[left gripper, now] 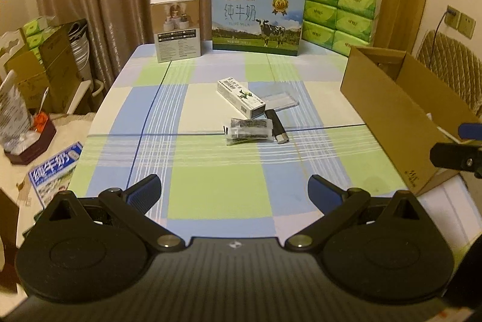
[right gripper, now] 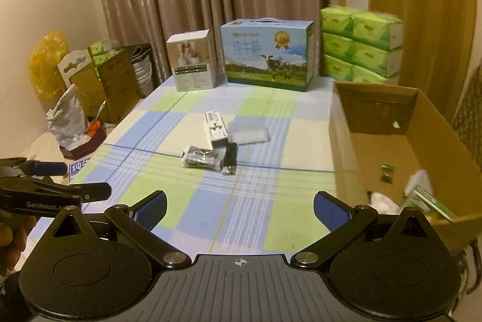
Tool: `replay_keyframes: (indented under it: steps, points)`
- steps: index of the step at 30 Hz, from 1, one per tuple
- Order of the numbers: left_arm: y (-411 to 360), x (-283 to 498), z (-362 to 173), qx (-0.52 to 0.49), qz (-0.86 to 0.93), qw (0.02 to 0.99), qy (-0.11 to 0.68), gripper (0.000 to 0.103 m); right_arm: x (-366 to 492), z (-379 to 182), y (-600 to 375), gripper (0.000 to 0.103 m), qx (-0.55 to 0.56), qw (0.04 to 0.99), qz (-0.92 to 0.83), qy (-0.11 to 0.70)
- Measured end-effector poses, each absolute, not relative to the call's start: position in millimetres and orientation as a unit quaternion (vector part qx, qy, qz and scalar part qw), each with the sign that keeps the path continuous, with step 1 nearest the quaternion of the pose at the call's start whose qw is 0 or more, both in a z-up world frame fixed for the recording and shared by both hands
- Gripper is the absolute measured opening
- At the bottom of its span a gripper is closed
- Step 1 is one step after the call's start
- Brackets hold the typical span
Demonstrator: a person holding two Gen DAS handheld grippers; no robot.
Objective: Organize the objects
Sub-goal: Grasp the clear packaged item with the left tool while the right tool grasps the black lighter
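We're holding both tools released, left tool & right tool, above the surface. Small box, black packet & lighter lying mid-surface, cardboard box at right.

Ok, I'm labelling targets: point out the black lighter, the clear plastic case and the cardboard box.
black lighter (left gripper: pixel 277 126), left wrist view, mid-body.
clear plastic case (left gripper: pixel 278 99), left wrist view, lid centre.
cardboard box (right gripper: pixel 355 141), right wrist view, outer left wall.

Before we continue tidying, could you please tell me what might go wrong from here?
The black lighter lies touching the clear packet of dark parts, so closing a tool on one may drag the other. The flat clear plastic case could slip from the fingers. The cardboard box wall could block a low carry.
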State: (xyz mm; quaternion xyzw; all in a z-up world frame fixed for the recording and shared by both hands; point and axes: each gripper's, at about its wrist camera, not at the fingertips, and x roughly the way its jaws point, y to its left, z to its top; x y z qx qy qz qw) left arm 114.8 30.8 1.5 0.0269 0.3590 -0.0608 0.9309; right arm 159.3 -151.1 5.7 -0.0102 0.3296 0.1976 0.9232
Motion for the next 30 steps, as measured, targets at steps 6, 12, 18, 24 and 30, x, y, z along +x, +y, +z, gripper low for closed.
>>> replay_keyframes:
  steps: [6,12,18,24,30]
  points:
    - [34,163,-29,0.081,-0.087,0.925,0.362,0.101,206,-26,-133,0.091,-0.016,0.917,0.204,0.342]
    - [36,214,-60,0.123,-0.134,0.917,0.355,0.095,256,-66,-115,0.073,-0.024,0.907,0.218,0.359]
    - [28,259,-89,0.2,-0.185,0.9,0.341,0.086,295,-101,-104,0.063,-0.034,0.899,0.229,0.371]
    - [11,297,-111,0.259,-0.233,0.877,0.332,0.084,319,-120,-99,0.059,-0.041,0.894,0.23,0.382]
    - [-5,319,-128,0.3,-0.279,0.848,0.336,0.071,332,-130,-95,0.059,-0.044,0.892,0.234,0.385]
